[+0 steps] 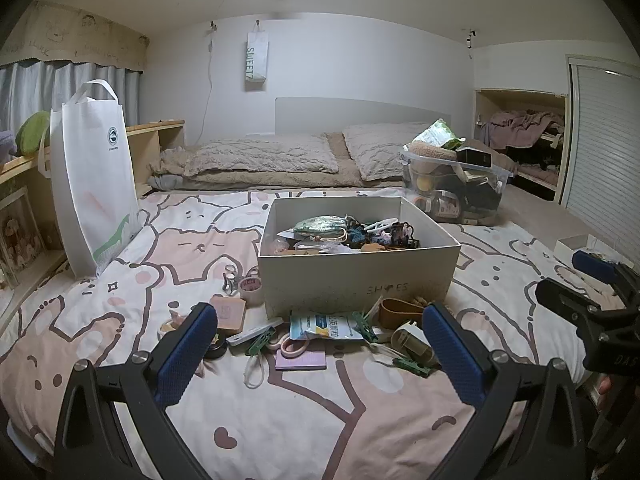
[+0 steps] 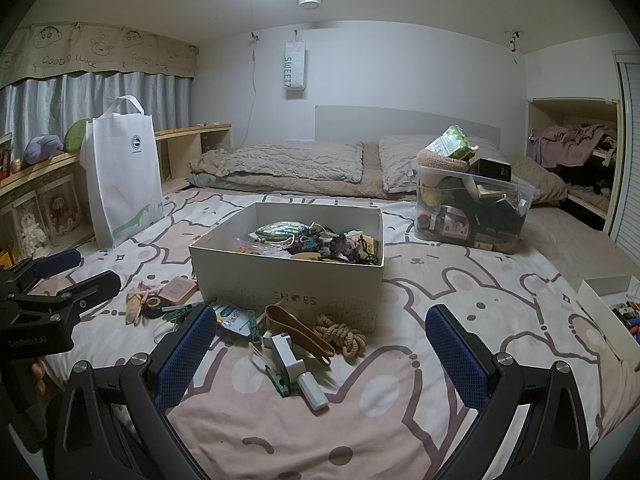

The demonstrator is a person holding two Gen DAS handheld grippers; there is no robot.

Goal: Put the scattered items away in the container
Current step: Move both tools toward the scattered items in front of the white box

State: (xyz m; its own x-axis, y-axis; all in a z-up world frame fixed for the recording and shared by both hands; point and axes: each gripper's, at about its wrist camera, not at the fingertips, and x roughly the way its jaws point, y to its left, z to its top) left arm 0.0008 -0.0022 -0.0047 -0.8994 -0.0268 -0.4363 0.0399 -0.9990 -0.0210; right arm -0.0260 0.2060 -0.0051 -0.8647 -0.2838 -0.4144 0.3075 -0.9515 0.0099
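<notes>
Both grippers hover low over the bed, jaws spread wide, nothing held. Left gripper (image 1: 320,344) faces the clutter in front of the box (image 1: 356,276); right gripper (image 2: 320,344) has rope (image 2: 342,334) & white plug (image 2: 290,354) just ahead. Best bet imo: take one item each, pinch mid-body, lift clear of the box rim before dropping.

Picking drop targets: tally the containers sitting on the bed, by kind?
White open boxes: 2 (shoe box, small box)
Clear plastic bin: 1
White tote bag: 1
Total: 4
</notes>
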